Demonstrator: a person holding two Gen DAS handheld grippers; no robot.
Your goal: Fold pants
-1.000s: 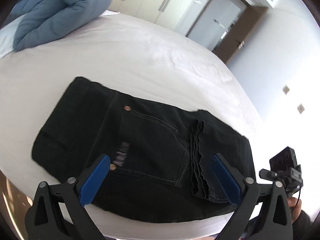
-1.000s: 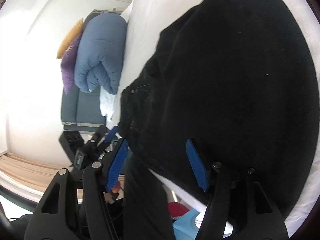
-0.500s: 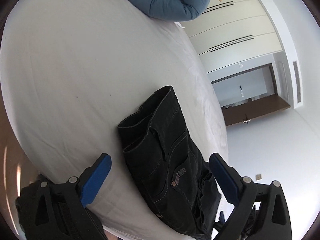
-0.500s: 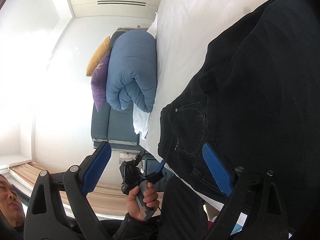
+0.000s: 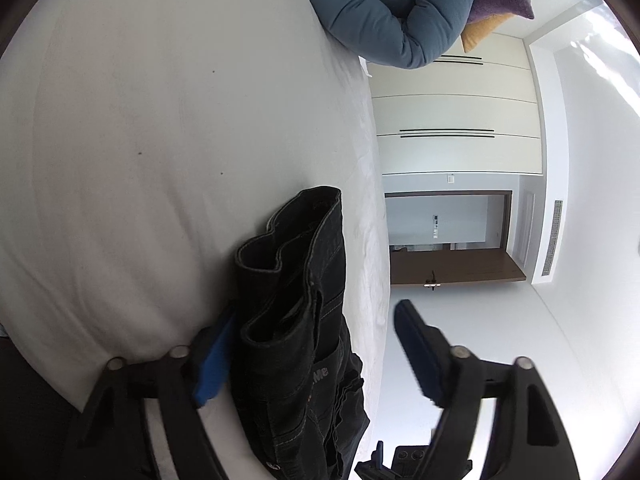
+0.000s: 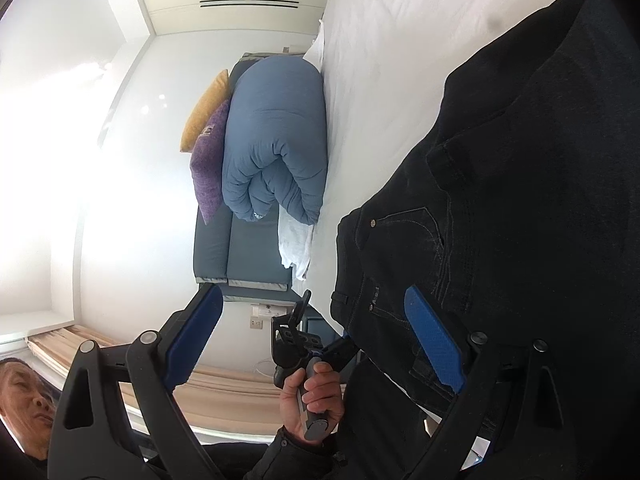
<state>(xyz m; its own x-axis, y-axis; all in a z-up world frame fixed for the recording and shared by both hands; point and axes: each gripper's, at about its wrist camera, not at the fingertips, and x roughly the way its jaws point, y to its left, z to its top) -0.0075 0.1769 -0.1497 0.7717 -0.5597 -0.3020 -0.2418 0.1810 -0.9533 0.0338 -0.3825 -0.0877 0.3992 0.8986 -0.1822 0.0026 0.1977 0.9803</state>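
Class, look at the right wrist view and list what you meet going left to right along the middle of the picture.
Orange pillow → purple pillow → blue duvet → white bed → black pants.

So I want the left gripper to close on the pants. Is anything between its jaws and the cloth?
Nothing visible. The left gripper is open with the pants already between its jaws, lying on the bed.

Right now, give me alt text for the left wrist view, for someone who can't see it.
Folded black pants lie at the edge of a white bed, between the open fingers of the left tool. A rolled blue duvet lies at the far end, with white wardrobes beyond.
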